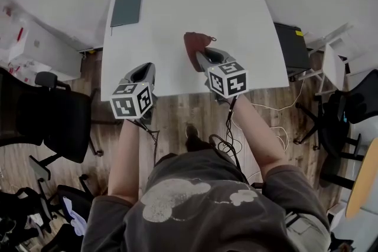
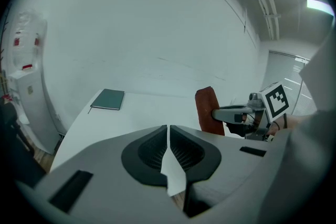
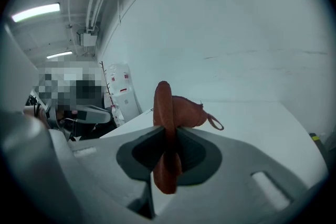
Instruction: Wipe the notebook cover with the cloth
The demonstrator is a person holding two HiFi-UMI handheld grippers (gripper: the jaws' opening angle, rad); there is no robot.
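Cloth gripped, notebook lying at the far corner.
Head view: the right gripper [image 1: 202, 58] holds a red-brown cloth [image 1: 195, 43] over the white tabletop [image 1: 248, 26]. The green notebook [image 1: 126, 9] lies at the far left corner, well apart, and the left gripper [image 1: 143, 71] is at the near edge. Left gripper view: its jaws are pressed together, with nothing between them. Right gripper view: the jaws pinch the cloth's folded edge.

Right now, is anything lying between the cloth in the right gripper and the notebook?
Nothing: only bare white table separates the cloth, clamped in the right gripper, from the notebook at the far left corner. The head view shows it.
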